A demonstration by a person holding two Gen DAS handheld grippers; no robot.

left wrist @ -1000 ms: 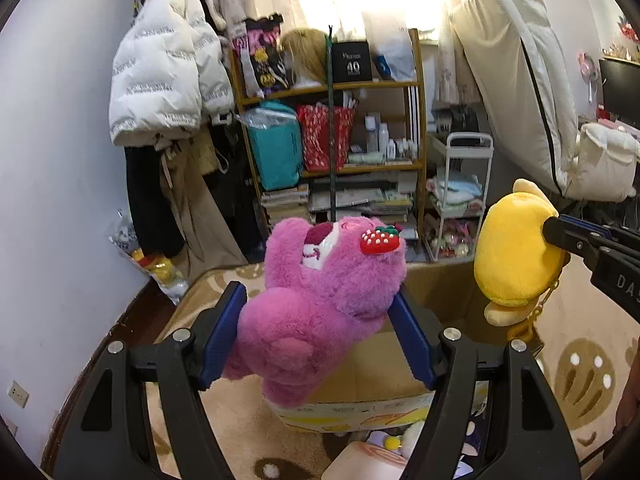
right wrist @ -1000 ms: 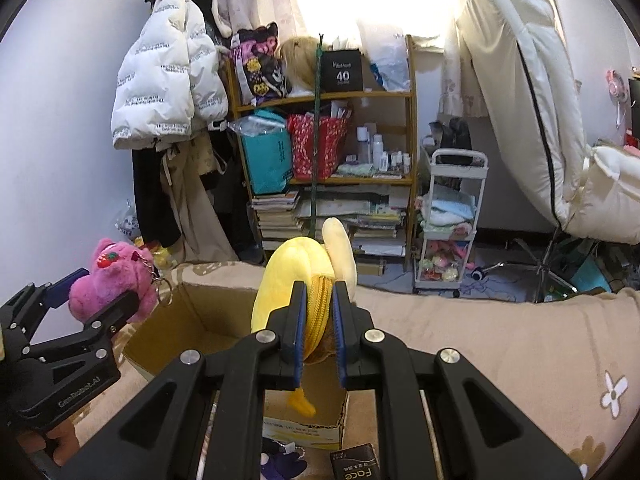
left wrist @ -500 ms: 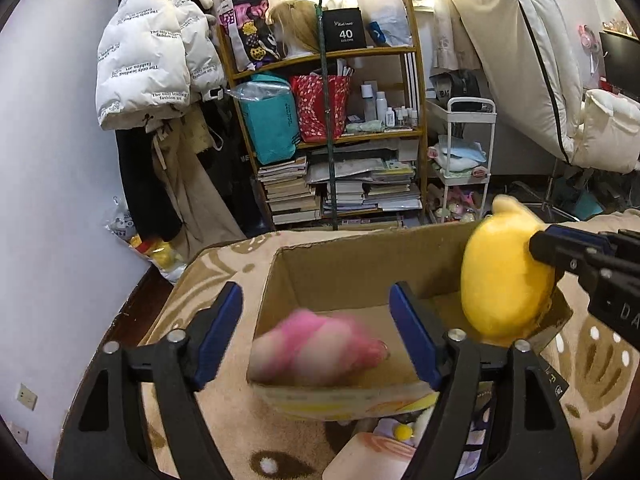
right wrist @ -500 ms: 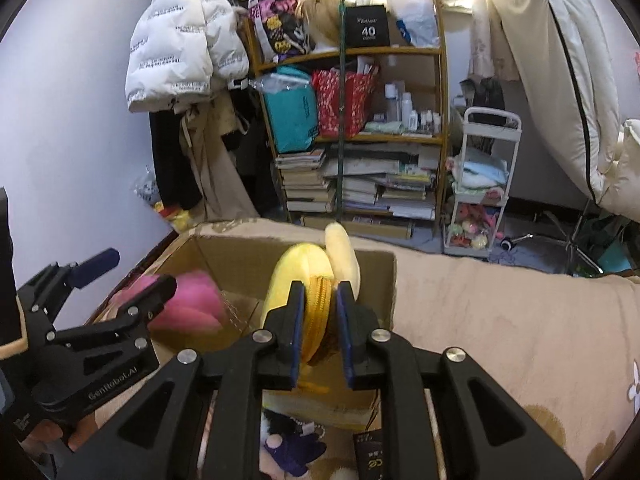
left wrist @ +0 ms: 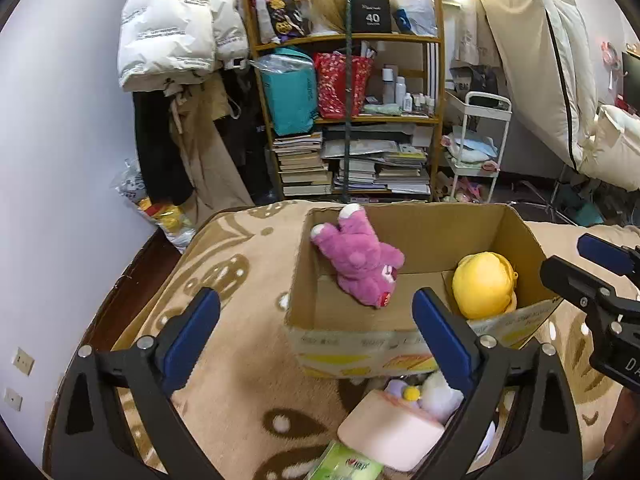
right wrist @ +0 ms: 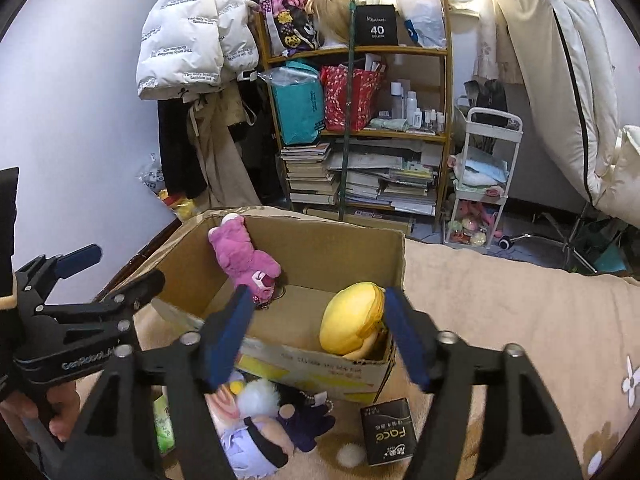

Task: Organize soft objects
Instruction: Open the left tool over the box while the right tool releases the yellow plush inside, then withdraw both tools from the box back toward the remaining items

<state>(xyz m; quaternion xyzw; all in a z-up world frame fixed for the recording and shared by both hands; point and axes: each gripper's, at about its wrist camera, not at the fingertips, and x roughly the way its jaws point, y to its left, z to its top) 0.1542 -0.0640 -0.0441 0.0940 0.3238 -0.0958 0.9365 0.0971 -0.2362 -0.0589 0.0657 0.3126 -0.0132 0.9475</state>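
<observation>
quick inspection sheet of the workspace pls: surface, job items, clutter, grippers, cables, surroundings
Surface: beige patterned blanket, cardboard box standing on it.
Job's things: pink plush inside the box, against its far left corner; yellow plush inside, at the right.
Clutter: purple-haired doll, black Face box and green packet on the blanket in front of the box.
Grippers: left gripper open, empty; right gripper open, empty.
Cables: nothing seen.
Surroundings: bookshelf, white puffer jacket, white trolley.
</observation>
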